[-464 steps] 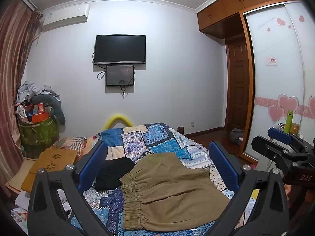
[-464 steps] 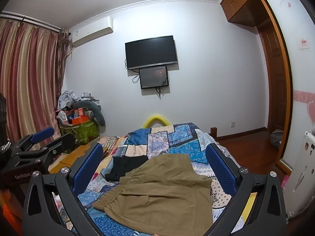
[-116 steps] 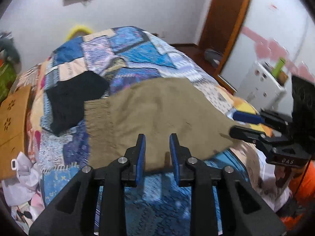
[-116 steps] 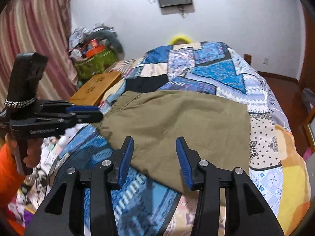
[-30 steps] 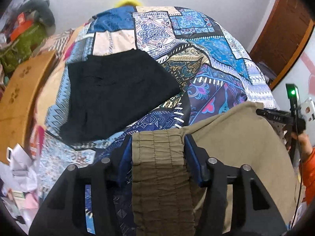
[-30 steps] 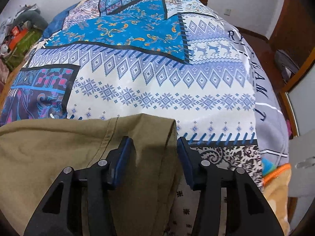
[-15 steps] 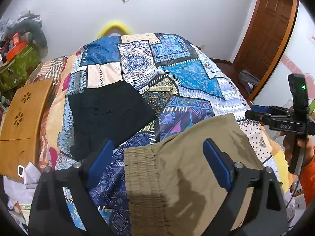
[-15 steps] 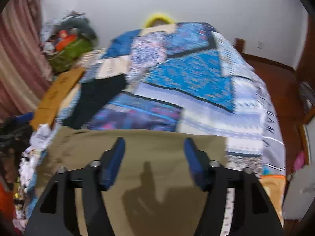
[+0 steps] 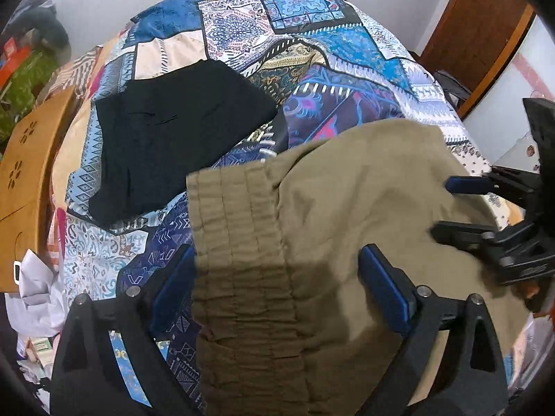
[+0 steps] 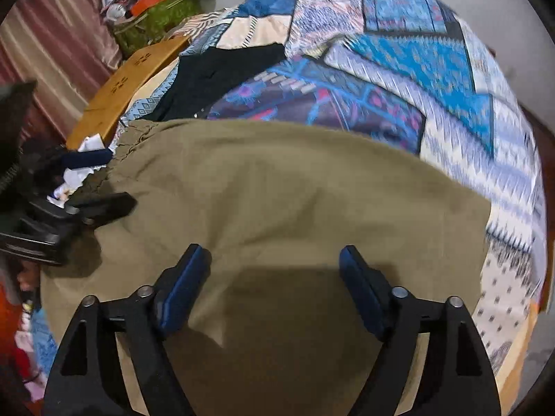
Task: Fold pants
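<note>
Left wrist view: khaki pants (image 9: pixel 312 215) lie folded on the bed (image 9: pixel 347 45) beside black shorts (image 9: pixel 173 131); left gripper (image 9: pixel 277 284) and right gripper (image 10: pixel 274 287) hover above, jaws released.

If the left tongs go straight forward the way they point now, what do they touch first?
Most likely the khaki pants: the left tongs are open, and the elastic waistband lies directly between the tips. Depth is unclear, but nothing else appears in front. The black garment lies further away, to the left.
</note>
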### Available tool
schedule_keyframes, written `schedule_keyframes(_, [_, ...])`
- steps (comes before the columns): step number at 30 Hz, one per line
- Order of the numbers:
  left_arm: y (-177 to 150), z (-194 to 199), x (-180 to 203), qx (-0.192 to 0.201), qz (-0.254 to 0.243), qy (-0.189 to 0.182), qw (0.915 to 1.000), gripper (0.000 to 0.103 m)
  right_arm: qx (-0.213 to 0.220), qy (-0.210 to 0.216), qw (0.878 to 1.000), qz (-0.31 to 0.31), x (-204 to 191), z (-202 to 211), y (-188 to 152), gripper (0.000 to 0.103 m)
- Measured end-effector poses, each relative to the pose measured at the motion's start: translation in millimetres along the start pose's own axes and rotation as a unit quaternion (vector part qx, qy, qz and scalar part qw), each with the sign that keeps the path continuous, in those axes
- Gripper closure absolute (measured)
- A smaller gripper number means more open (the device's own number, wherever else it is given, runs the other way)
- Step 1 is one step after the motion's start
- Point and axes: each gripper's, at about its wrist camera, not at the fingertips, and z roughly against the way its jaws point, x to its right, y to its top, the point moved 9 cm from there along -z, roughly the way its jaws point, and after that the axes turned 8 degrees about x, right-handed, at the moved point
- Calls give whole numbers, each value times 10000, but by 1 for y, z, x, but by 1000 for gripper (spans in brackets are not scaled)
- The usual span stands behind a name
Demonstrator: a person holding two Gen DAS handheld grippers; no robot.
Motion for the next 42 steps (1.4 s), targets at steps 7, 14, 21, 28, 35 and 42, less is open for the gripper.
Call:
schedule_keyframes(7, [-11, 14, 0, 156, 28, 66, 9999, 6, 179, -180, 9997, -47, 13, 29, -30, 25])
schedule_keyframes(14, [-31, 35, 1, 254, -91, 333, 9991, 6, 326, -218, 9989, -246, 22, 60, -65, 25])
schedule_keyframes(21, [-52, 55, 1, 302, 27, 377, 9988, 6, 622, -288, 9938, -871, 32, 86, -106, 22])
schedule_keyframes(28, [-63, 80, 5, 367, -138, 535, 9978, 6, 658, -447, 9909, -1086, 32, 104, -123, 22])
schedule_keyframes(35, [-58, 126, -22, 804, 387, 796, 9928, 7, 1006, -848, 9909, -284, 4, 127, -92, 22])
schedule_keyframes(42, [-70, 139, -21, 822, 1103, 121, 9904, 7, 1581, -710, 9847, -182, -32, 116, -56, 22])
